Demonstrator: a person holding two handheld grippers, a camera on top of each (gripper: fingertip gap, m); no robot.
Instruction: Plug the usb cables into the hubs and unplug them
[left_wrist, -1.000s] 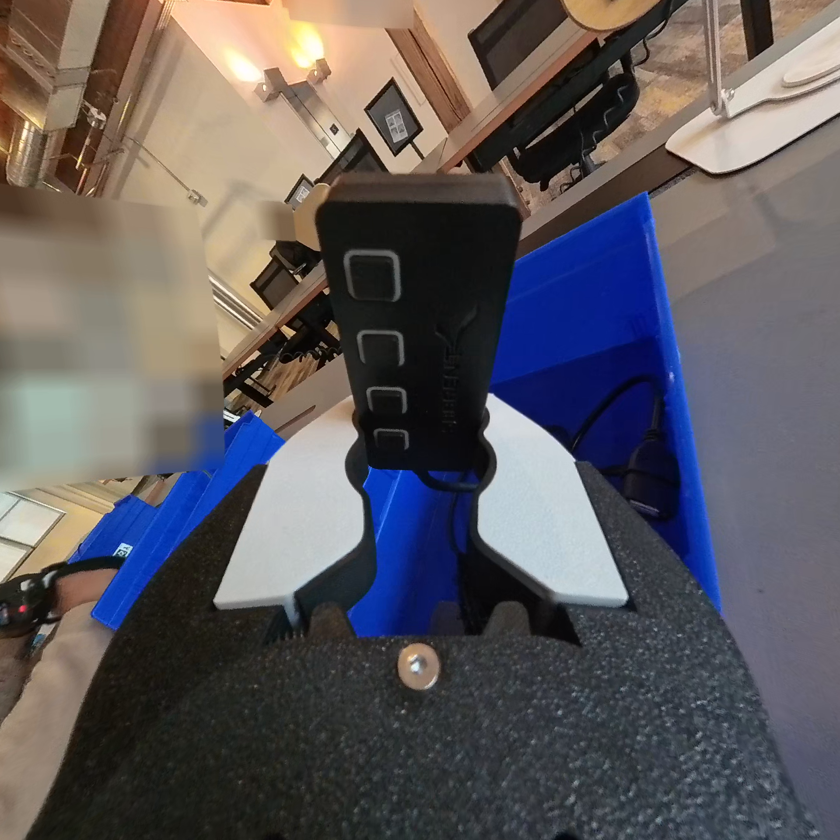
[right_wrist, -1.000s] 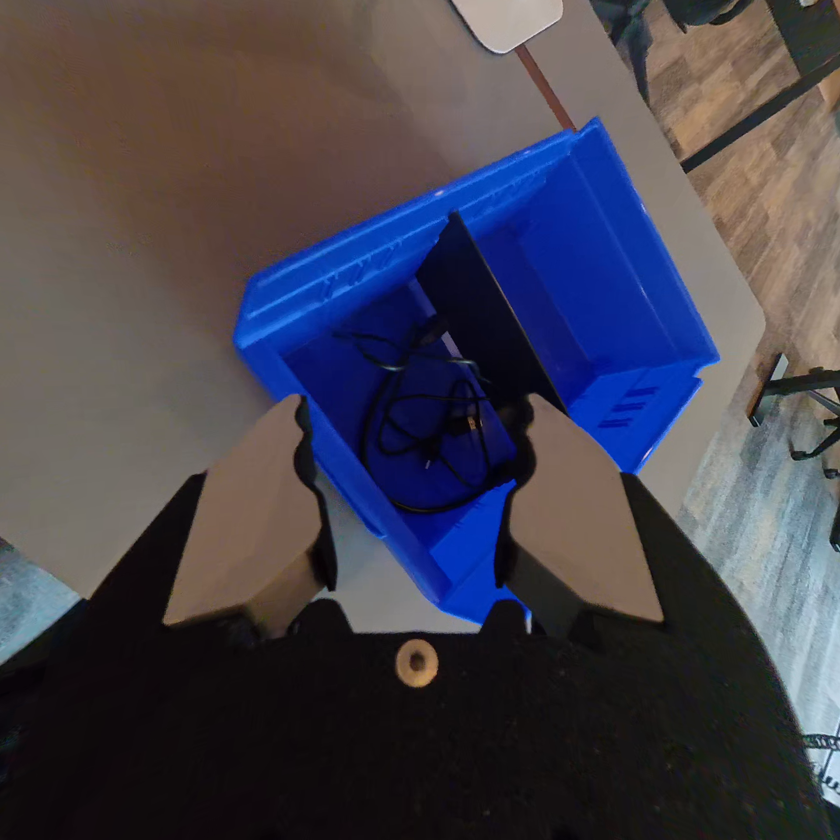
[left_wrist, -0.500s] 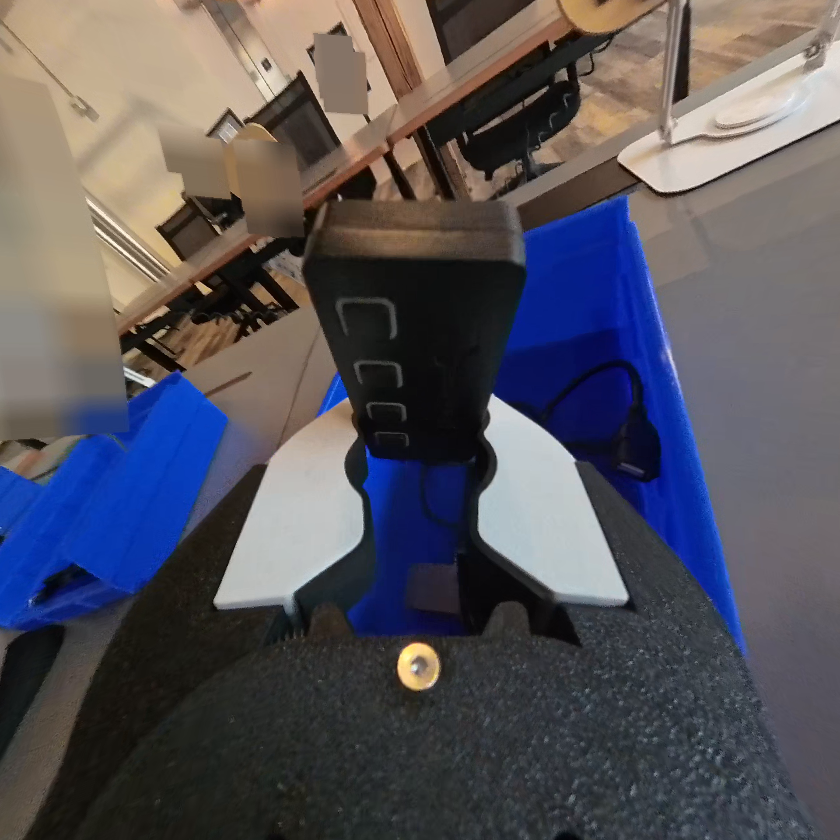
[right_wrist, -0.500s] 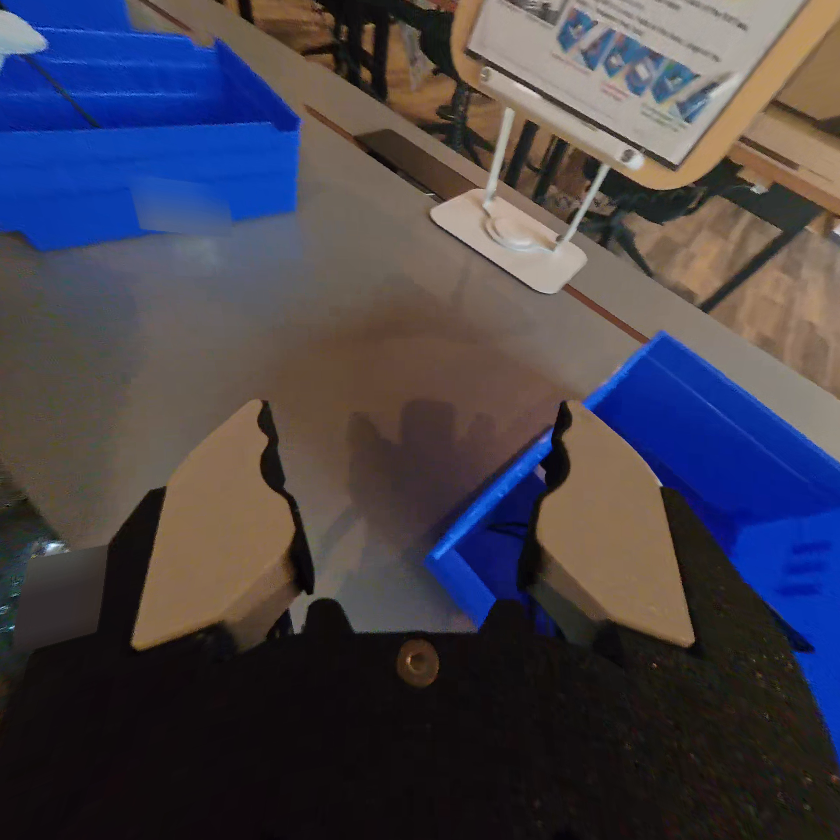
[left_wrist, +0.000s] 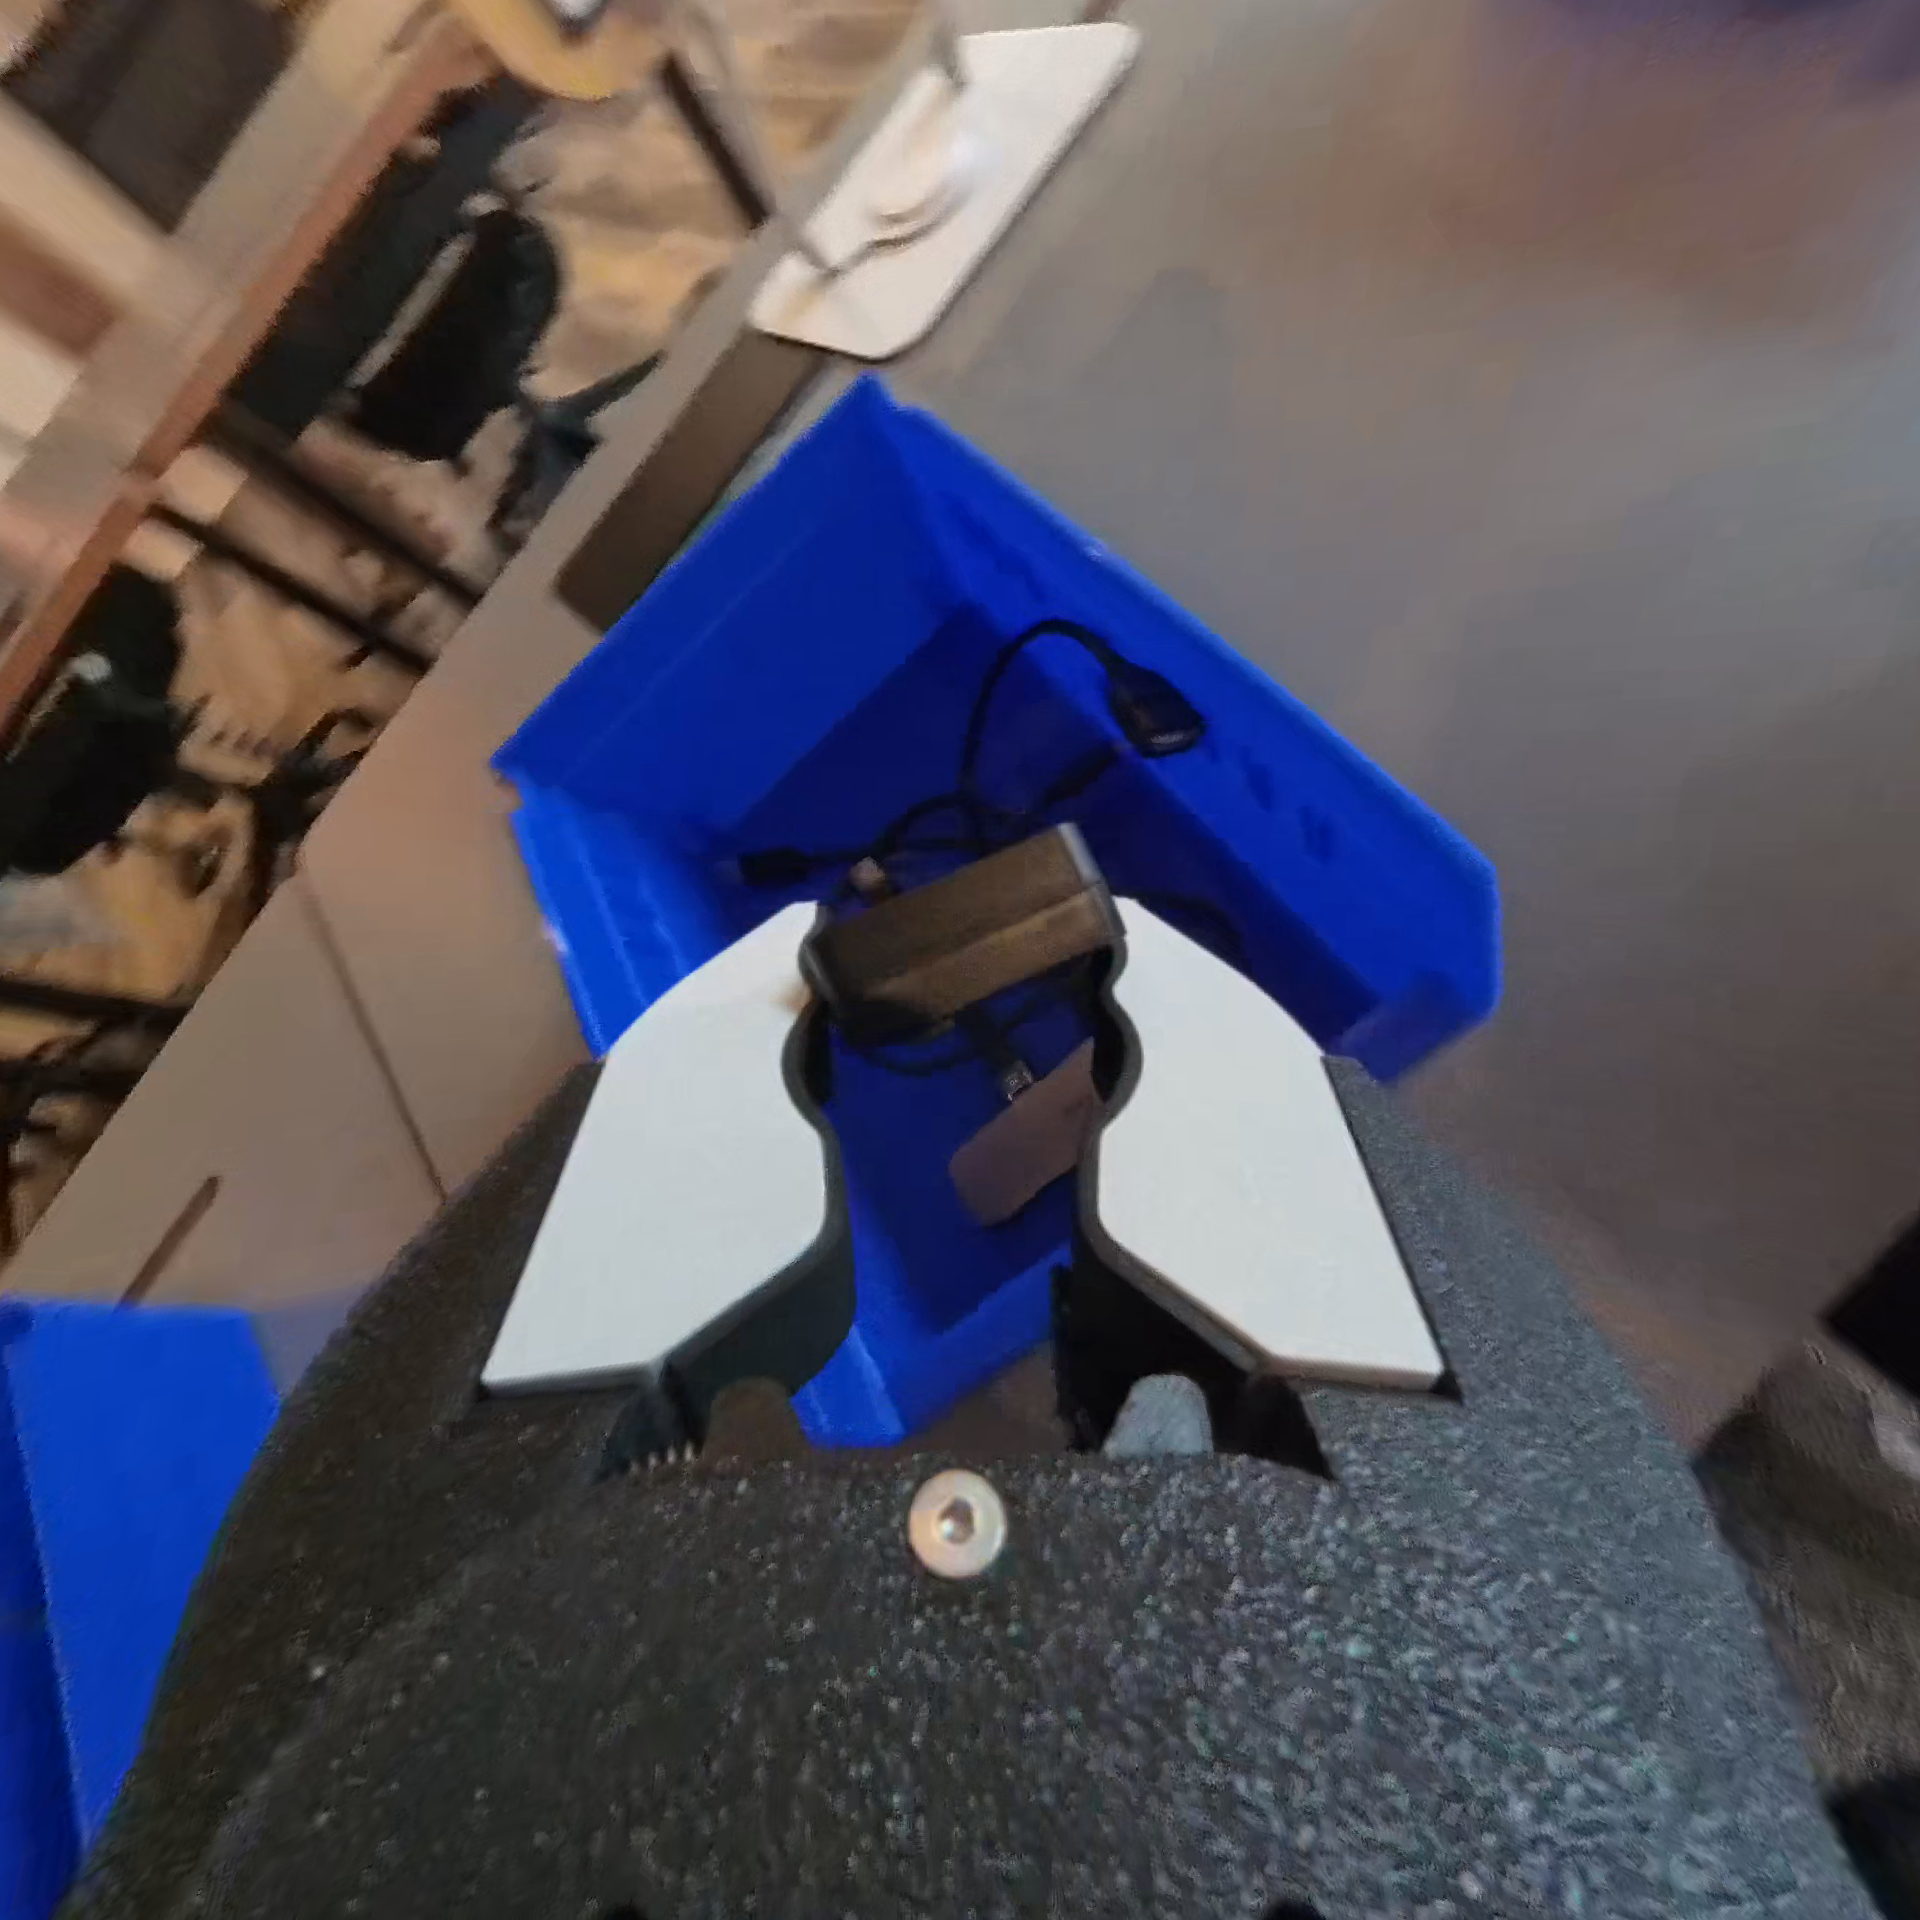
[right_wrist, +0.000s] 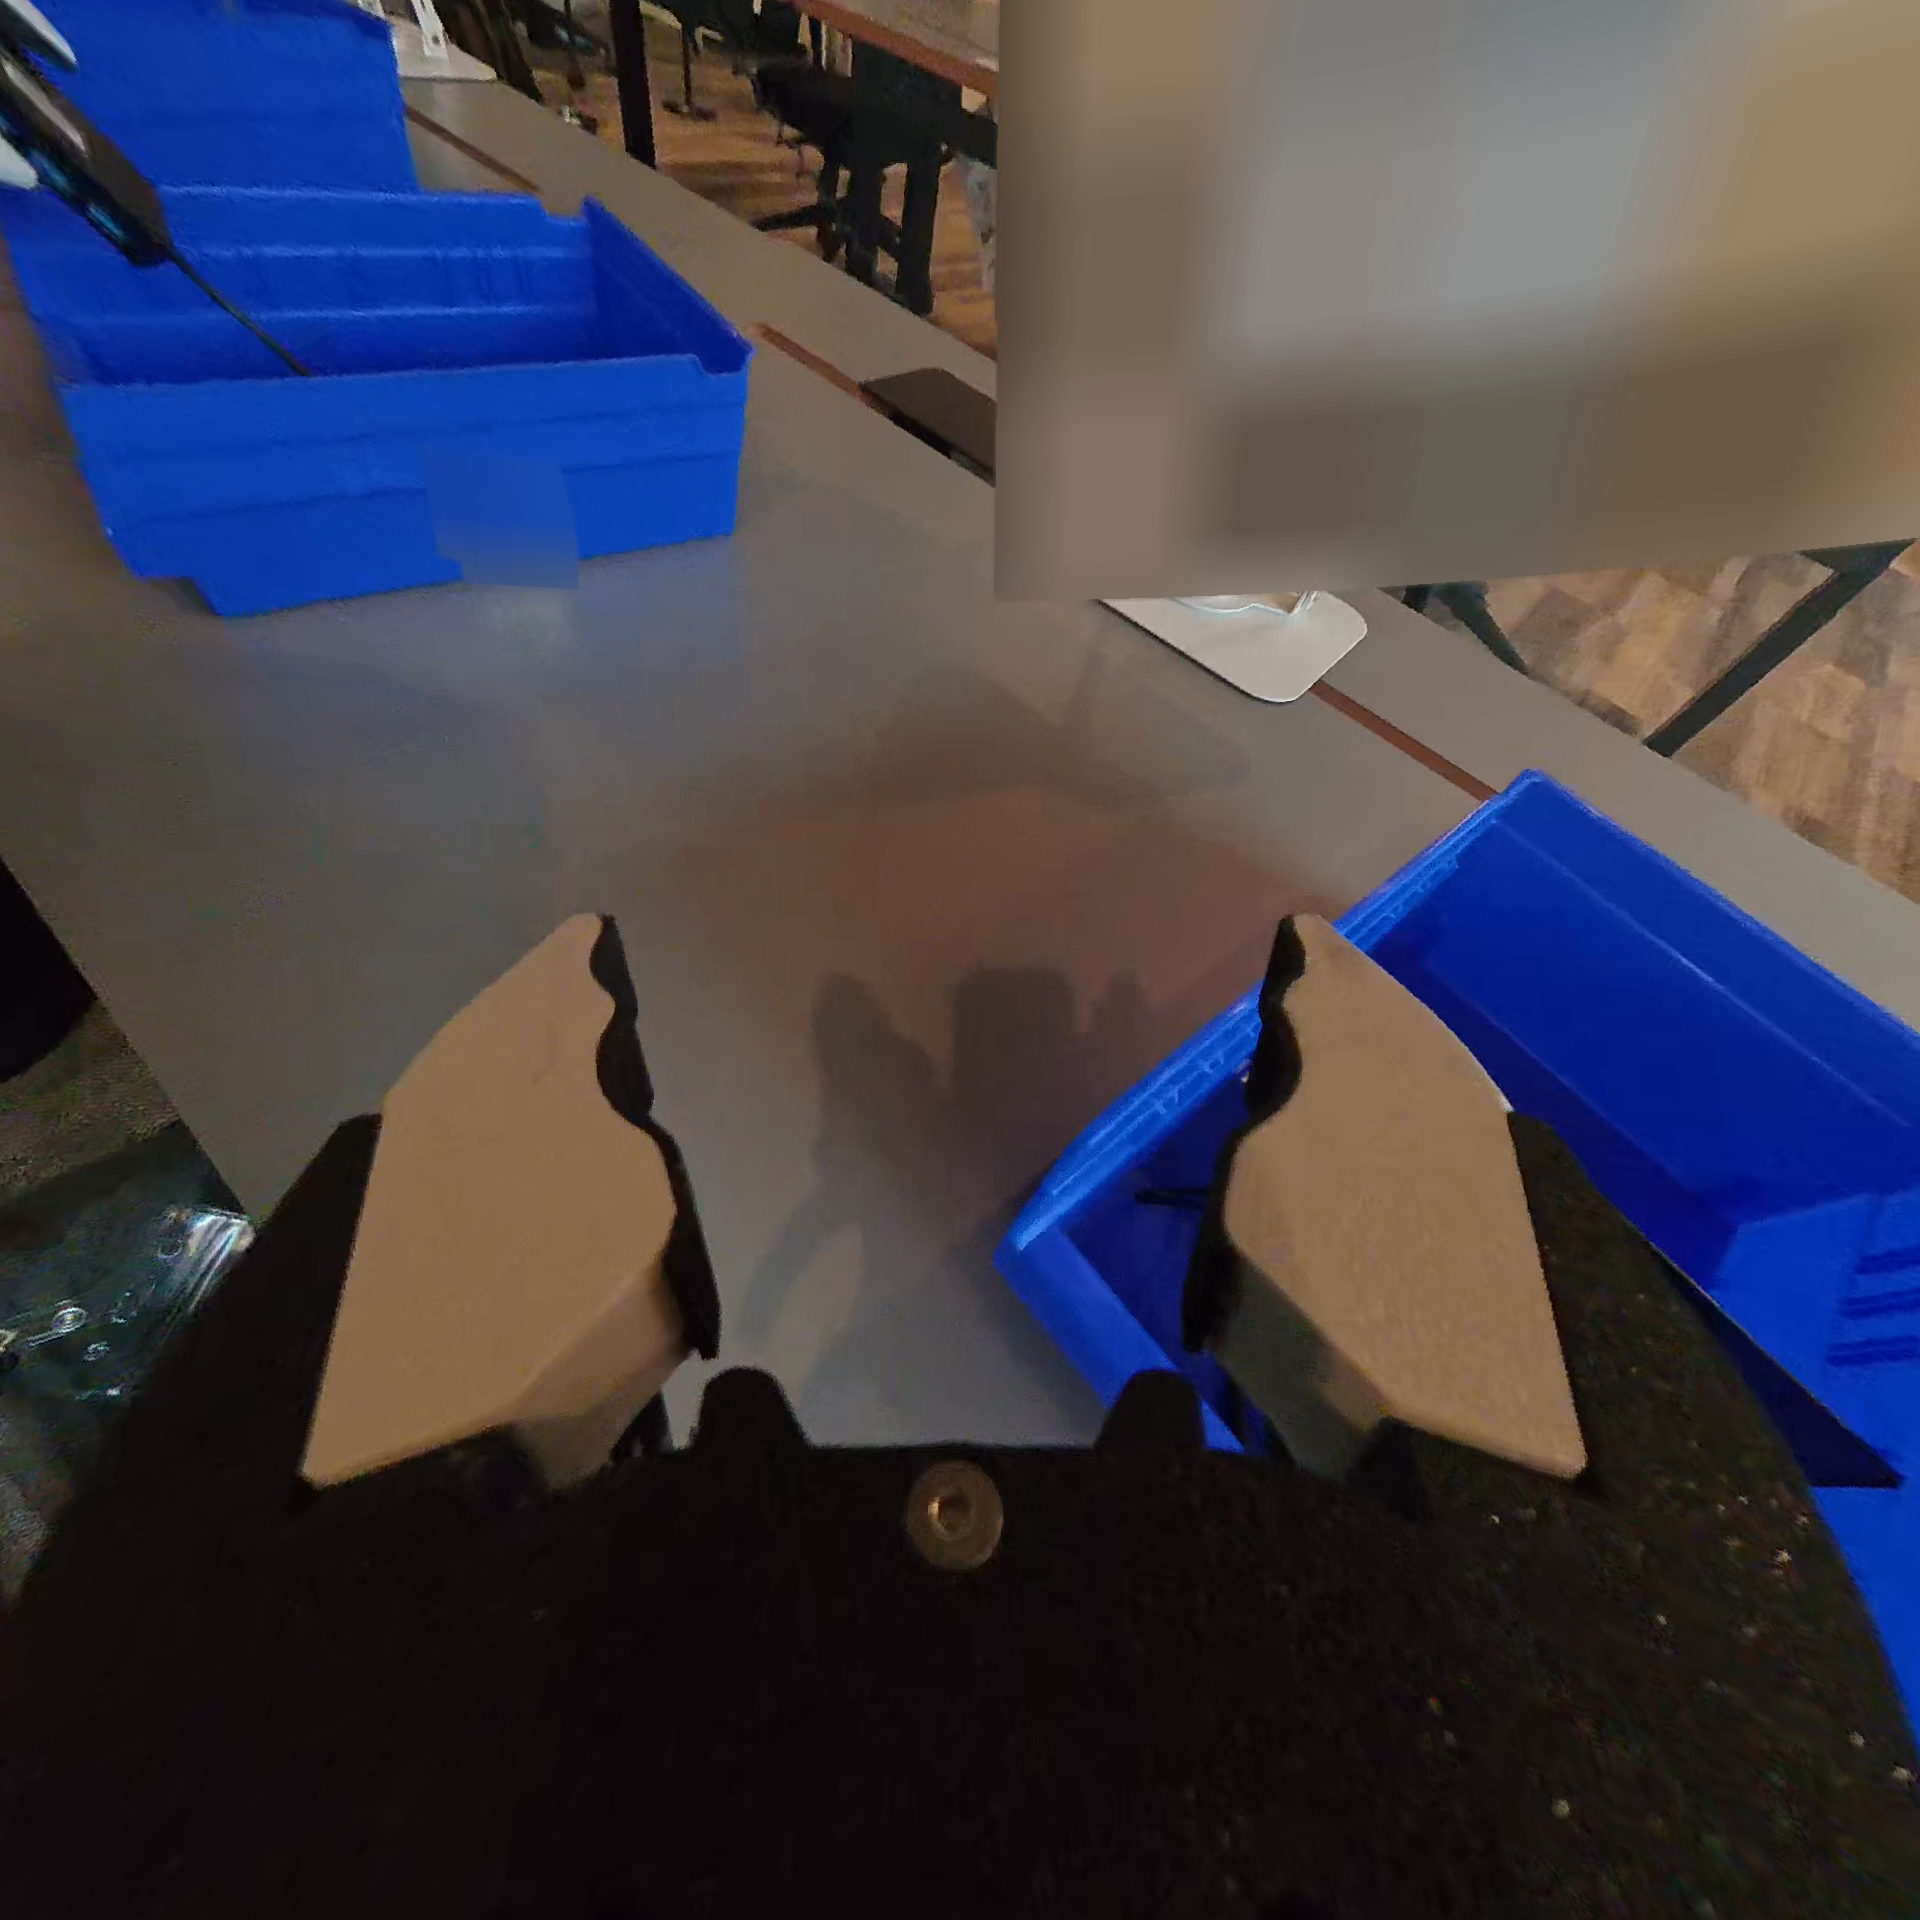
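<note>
In the left wrist view my left gripper (left_wrist: 961, 935) is shut on a black USB hub (left_wrist: 956, 914), seen end-on and tilted down over a blue bin (left_wrist: 1340, 790). In the bin lie tangled black USB cables (left_wrist: 987, 727), one with a black connector (left_wrist: 1158, 717), and a grey adapter (left_wrist: 1023, 1158). This view is blurred by motion. In the right wrist view my right gripper (right_wrist: 945, 935) is open and empty above the grey table (right_wrist: 623, 727), just left of a blue bin (right_wrist: 1621, 1049).
Wide blue shelf bins (right_wrist: 416, 364) stand at the far left of the table, with a black device and cable (right_wrist: 114, 197) above them. A white stand base (right_wrist: 1268, 639) sits at the far table edge. Chairs and desks are beyond. Spacing between my two grippers at the tips: around 50 cm. My left gripper is the nearer one to the grey adapter (left_wrist: 1023, 1158): about 15 cm, against 50 cm.
My left gripper has tipped down toward the bin, so the hub now shows end-on instead of face-on. My right gripper swung up from the cable bin to face the table, staying open.
</note>
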